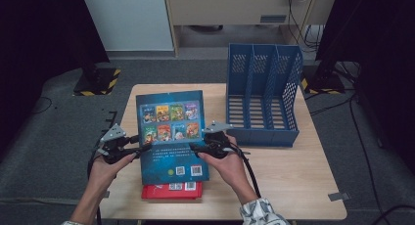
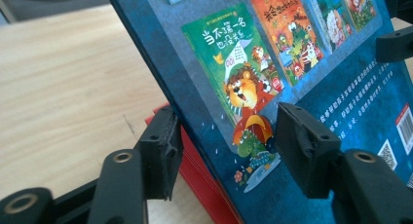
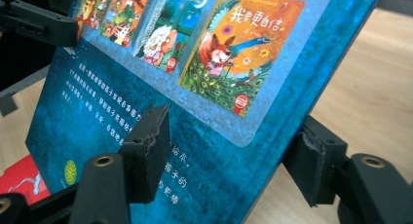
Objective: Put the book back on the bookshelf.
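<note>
A blue picture book [image 1: 171, 132], back cover up with small cover pictures and barcodes, is raised at a tilt over the table. My left gripper [image 1: 142, 149] is shut on its left edge. In the left gripper view one jaw sits under the book [image 2: 331, 87] and the other presses on the cover, around my left gripper [image 2: 229, 146]. My right gripper [image 1: 193, 147] is shut on the right edge. In the right gripper view its jaws clamp the book [image 3: 122, 87] from both faces, at my right gripper [image 3: 229, 156]. A red book [image 1: 171, 191] lies flat beneath.
A blue three-slot file rack [image 1: 264, 93] stands at the table's back right, open side up. The wooden table [image 1: 293, 186] has bare room at the front right. The red book [image 2: 204, 185] shows under the raised edge. Dark stands and cables surround the table.
</note>
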`<action>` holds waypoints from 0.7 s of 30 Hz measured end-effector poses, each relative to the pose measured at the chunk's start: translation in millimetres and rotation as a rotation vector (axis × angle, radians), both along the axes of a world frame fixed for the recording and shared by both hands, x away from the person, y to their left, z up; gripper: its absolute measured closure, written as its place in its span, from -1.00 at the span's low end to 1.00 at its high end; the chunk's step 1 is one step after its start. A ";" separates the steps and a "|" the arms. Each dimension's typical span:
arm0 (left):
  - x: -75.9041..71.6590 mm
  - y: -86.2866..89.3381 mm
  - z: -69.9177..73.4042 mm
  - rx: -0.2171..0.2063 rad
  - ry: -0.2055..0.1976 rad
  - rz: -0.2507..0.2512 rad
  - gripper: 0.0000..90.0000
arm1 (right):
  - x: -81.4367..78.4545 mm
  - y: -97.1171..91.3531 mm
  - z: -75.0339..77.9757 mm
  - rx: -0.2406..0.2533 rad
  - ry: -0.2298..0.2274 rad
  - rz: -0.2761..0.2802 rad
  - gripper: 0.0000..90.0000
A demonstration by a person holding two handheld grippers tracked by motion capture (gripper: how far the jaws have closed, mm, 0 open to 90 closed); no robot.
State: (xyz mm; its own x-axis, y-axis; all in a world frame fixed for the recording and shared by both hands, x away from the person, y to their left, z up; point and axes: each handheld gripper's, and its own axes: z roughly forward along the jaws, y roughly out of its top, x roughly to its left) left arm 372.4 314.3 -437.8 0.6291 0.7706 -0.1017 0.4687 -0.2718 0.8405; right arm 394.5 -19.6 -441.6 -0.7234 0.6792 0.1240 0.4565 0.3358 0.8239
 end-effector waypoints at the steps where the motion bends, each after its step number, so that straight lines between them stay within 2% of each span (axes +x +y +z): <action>1: 0.5 0.2 1.7 0.005 -0.005 0.002 -0.02 | 1.3 0.2 2.5 -0.005 -0.006 0.001 -0.13; 8: 3.3 1.0 14.6 0.025 -0.045 0.015 0.11 | 7.7 1.5 17.7 -0.013 -0.043 -0.018 0.01; 11: 5.6 2.4 25.4 0.027 -0.081 0.030 0.22 | 11.0 1.4 25.3 -0.015 -0.067 -0.024 0.09; 14: 6.2 1.8 29.3 0.034 -0.093 0.038 0.27 | 12.0 1.5 28.4 -0.012 -0.077 -0.031 0.13; 17: 7.2 1.2 36.0 0.043 -0.131 0.055 0.33 | 13.7 1.4 36.2 -0.012 -0.108 -0.042 0.20; 21: 7.8 -0.6 39.3 0.060 -0.142 0.063 0.33 | 15.5 1.6 41.0 -0.022 -0.122 -0.043 0.22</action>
